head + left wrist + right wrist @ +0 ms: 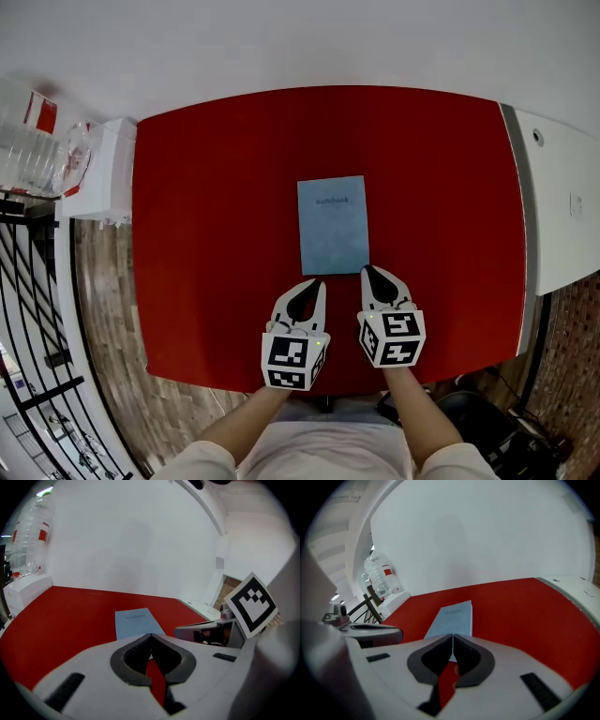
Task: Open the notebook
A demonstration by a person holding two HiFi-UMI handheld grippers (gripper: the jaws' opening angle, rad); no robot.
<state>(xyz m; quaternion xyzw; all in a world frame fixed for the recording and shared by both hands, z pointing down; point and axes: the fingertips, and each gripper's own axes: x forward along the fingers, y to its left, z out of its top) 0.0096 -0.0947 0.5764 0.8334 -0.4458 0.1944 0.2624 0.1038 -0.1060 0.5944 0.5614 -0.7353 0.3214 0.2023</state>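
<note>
left gripper (316,282) and right gripper (367,271), both closed and empty, are hovering at the near edge of the notebook (332,223), likely to lift its cover.

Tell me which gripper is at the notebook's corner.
The right gripper, tips by the notebook's near right corner; the left gripper faces its near edge.
</note>
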